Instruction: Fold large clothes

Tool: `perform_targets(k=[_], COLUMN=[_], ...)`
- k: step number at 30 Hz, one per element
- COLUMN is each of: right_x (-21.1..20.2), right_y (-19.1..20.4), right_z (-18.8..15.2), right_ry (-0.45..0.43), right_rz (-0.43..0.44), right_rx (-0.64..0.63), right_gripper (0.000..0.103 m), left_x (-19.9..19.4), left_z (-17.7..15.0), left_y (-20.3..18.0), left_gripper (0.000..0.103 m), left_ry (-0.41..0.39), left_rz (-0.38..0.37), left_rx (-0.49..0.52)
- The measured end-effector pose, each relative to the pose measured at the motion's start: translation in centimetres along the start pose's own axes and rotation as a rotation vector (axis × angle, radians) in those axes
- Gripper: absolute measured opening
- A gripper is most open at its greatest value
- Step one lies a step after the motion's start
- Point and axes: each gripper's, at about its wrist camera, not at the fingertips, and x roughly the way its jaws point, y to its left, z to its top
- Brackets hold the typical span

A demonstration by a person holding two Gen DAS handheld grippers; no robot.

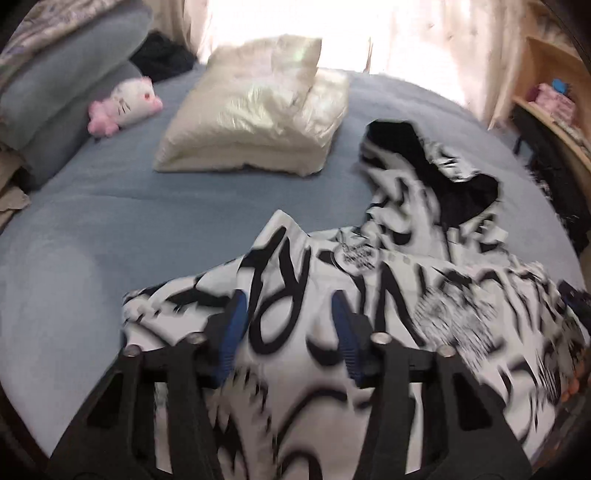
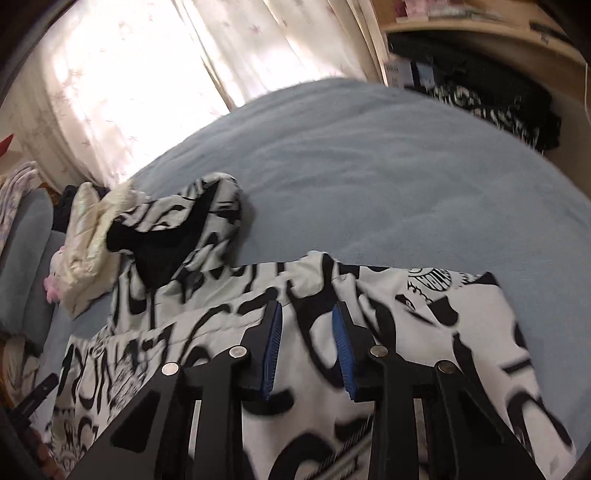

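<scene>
A black-and-white printed hoodie lies spread on the blue bed, its black-lined hood toward the curtains and just beside a folded cream jacket. The left claw hangs over the hoodie's near part with its blue pads apart and printed cloth showing in the gap, not pinched. The right claw stands likewise over the hoodie, its pads apart and clear of the cloth; a pink-and-white plush rests against grey pillows at the far left.
</scene>
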Motion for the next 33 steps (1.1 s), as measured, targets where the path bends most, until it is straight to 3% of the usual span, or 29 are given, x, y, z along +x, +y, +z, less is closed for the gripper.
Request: perform_targets(k=[3,6,8,12,18,26,30,33], right_x=[3.3,5.8,6.3,6.0,7.2,14.6,19.4,22.7], right_y=[-2.1,-4.7,-4.5,-2.4,3.3,13.3,17.0,18.0], right_z=[1.0,1.3,1.7,3.7,9.5,17.4,20.8,21.8], right_ry=[0.036,0.089,0.094,0.086,0.037,0.008,0.049,0.115], right_rz=[-0.061,-0.006,-0.012,-0.011,0.103,0.18,0.178,0.159], right_rx=[0.017,0.12,0.107,0.03,-0.072,-0.154,-0.142,-0.134], right_gripper=[0.027,0.025,0.025,0.025,0.025,0.025,0.025,0.025], left_x=[4.0,8.0,9.2,8.3,5.3,6.7,9.2,11.8], left_z=[1.8,1.9,1.6,2.3,7.3,18.4,22.8,24.1], left_y=[1.2,3.9,5.4,5.0,0.3,-9.7,-13.7,-15.9], left_gripper=[0.036,0.036,0.036,0.036,0.036,0.036,0.036,0.036], left_ry=[0.077,0.178,0.197,0.169,0.0,-0.158,-0.176,-0.155], left_rz=[0.027,0.069,-0.007,-0.008,-0.029,-0.057,-0.048,-0.022], left_rx=[-0.045,-0.108,-0.171,-0.149,0.023,0.15,0.162,0.191])
